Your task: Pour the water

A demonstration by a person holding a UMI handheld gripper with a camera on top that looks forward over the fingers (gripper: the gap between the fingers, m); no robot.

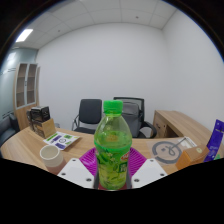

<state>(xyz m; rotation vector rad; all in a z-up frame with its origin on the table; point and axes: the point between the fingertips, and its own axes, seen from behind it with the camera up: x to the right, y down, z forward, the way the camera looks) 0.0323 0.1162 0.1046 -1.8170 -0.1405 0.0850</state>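
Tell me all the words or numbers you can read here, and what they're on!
None can be read.
Green plastic bottle with a green cap, held between the gripper fingers: its label print is too blurred.
Purple box beside the table edge: markings too small.

White walls, tiled ceiling with a light panel (pixel 24 35), black office chair (pixel 90 114), wooden desks (pixel 182 124), tall shelf (pixel 27 84)

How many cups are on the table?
2: a white cup to the left of the green bottle held in the gripper, and another cup to its right. More may hide behind the bottle.
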